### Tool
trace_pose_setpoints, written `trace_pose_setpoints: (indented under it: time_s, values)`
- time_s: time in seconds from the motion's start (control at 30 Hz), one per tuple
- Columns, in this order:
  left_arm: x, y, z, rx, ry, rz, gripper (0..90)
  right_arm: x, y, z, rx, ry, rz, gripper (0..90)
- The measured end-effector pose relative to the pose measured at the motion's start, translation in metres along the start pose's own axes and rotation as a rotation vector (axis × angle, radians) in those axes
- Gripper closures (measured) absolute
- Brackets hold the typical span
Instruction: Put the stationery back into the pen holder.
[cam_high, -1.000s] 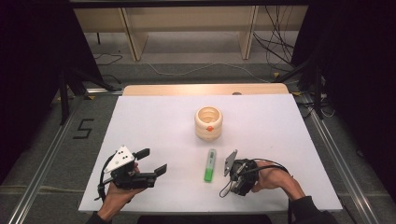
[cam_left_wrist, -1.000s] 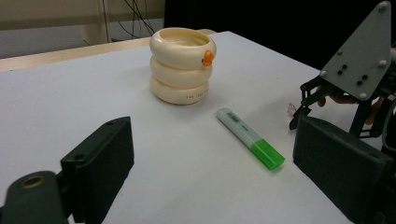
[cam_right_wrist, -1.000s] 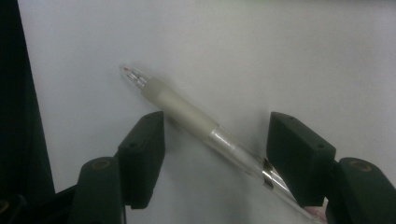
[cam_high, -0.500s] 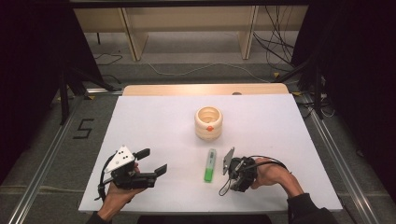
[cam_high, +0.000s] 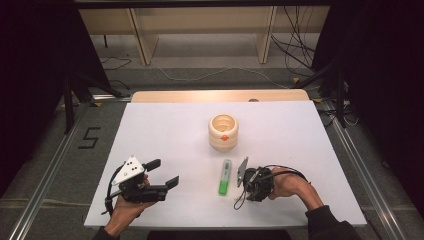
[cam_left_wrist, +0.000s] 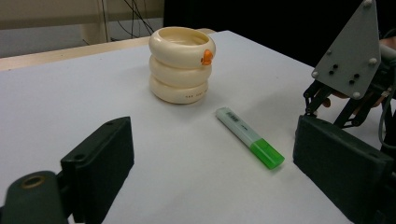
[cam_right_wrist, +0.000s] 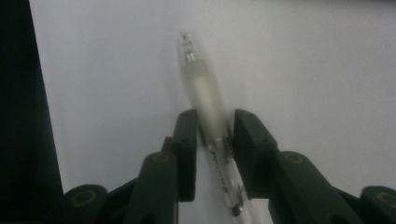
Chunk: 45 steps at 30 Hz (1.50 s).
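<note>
My right gripper (cam_high: 254, 183) points down at the white table (cam_high: 165, 130) near the front, just right of a green highlighter (cam_high: 225, 177). In the right gripper view its jaws (cam_right_wrist: 215, 123) have just been closing around a slim clear pen (cam_right_wrist: 204, 91) that lies on the table. The pads stand close on both sides, with a thin gap still on the right. My left gripper (cam_high: 162, 172) is held at the front left, open and with nothing in it. The left gripper view (cam_left_wrist: 210, 158) looks towards the highlighter (cam_left_wrist: 250, 137).
A cream ribbed cup (cam_high: 223, 131) with a small orange knob stands upright at the table's middle, behind the highlighter; the left gripper view has the cup (cam_left_wrist: 181, 63) too. Cables run from each gripper. The table's front edge lies just behind both hands.
</note>
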<state>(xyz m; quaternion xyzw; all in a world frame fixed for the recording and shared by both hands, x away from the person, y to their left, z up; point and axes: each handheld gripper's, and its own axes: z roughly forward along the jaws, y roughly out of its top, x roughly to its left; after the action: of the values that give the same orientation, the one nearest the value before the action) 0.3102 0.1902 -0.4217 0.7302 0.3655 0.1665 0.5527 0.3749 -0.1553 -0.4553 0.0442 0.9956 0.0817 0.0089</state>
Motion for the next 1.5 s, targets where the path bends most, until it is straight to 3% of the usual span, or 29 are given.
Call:
trace_pose_setpoints:
  time_s: [0.13, 0.33, 0.37, 0.53, 0.8, 0.93, 1.13, 1.4, 1.5]
  values:
    - [0.0, 0.0, 0.0, 0.0, 0.0, -0.001, 11.9, 0.002, 0.002, 0.0, 0.013, 0.009, -0.007, 78.9]
    - [0.0, 0.0, 0.0, 0.0, 0.0, 0.001, 11.9, 0.003, 0.004, 0.0, 0.027, 0.005, -0.021, 79.9]
    - [0.0, 0.0, 0.0, 0.0, 0.0, 0.0, 11.9, 0.003, 0.004, 0.0, 0.029, -0.004, -0.043, 79.9]
    - [0.0, 0.0, 0.0, -0.001, 0.0, 0.0, 11.9, 0.006, 0.006, -0.004, 0.026, -0.021, -0.028, 80.2]
    - [0.0, 0.0, -0.001, -0.002, 0.001, 0.0, 11.9, 0.004, 0.003, -0.019, -0.061, -0.081, -0.036, 80.4]
    - [0.0, 0.0, -0.001, -0.002, 0.002, 0.002, 11.9, 0.002, 0.001, -0.024, -0.111, -0.103, -0.001, 80.4]
    - [0.0, 0.0, -0.001, -0.002, 0.003, 0.0, 11.9, -0.005, -0.004, -0.034, -0.235, -0.117, 0.078, 80.3]
    - [0.0, 0.001, -0.001, -0.002, 0.003, 0.0, 11.9, -0.02, -0.015, -0.041, -0.389, -0.145, 0.275, 80.4]
    - [0.001, 0.0, -0.001, -0.002, 0.003, 0.0, 11.9, -0.024, -0.019, -0.045, -0.438, -0.163, 0.316, 80.3]
